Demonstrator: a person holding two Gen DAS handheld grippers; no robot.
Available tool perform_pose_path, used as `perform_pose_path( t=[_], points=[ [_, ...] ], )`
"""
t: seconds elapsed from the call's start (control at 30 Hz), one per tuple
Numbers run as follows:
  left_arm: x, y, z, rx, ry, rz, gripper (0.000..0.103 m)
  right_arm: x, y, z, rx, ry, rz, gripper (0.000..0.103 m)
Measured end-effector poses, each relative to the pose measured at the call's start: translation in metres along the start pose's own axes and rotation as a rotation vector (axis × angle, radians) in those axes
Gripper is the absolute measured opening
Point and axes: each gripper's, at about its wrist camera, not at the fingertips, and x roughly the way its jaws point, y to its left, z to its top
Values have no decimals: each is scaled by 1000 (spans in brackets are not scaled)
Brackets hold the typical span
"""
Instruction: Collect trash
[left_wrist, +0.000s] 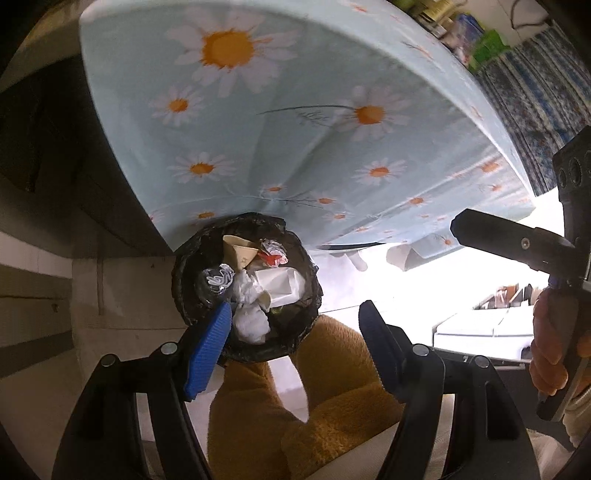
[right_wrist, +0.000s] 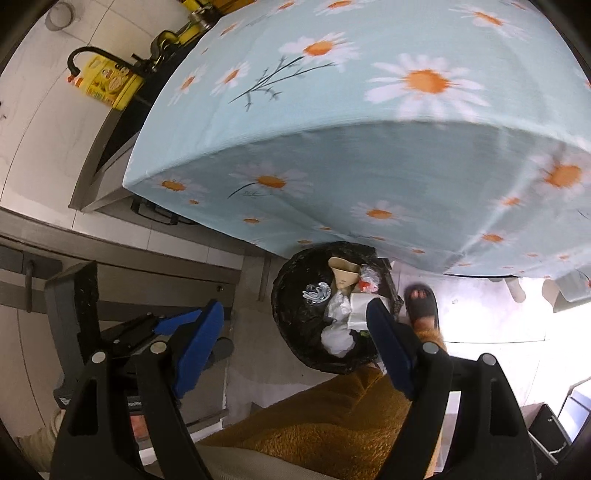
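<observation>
A round bin with a black liner (left_wrist: 184, 280) stands on the floor at the foot of the daisy-print tablecloth (left_wrist: 295, 129). It holds crumpled white tissue (left_wrist: 251, 321), a tan paper cone (left_wrist: 238, 251), a white carton (left_wrist: 280, 284) and a clear wrapper with red (left_wrist: 273, 253). My left gripper (left_wrist: 295, 332) is open and empty above the bin. The bin (right_wrist: 291, 332) also shows in the right wrist view, with the tissue (right_wrist: 334, 338) and cone (right_wrist: 343, 275). My right gripper (right_wrist: 295, 328) is open and empty above it.
The person's mustard-yellow trouser legs (left_wrist: 332, 398) and a slippered foot (right_wrist: 421, 306) stand beside the bin. A yellow oil jug (right_wrist: 107, 79) sits on a shelf at the upper left. Grey cabinet fronts (right_wrist: 147, 273) run along the left. The other gripper (left_wrist: 517, 243) shows at right.
</observation>
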Motion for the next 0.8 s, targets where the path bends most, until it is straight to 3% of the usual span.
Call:
perform_pose_path(
  t=[0.47,0.57,0.67,0.73,0.8],
  points=[
    [-47,-22,14,19,-62,41,69,-55,-2,-2,-12,-105,39,79],
    [-62,-35,17,28,-68,84,69,-73,-5,-4,-18,-133,61,79],
    [-80,-52,19,41,-108,81,70,-98,-8,-6,-41,-173,60,79],
    [-92,-67,21,68,-144,100,77,-113,-10,-6,-54,-201,59,80],
    [-106,-84,22,96,-196,116,78,-129,-11,-6,-66,-232,58,82]
  ],
)
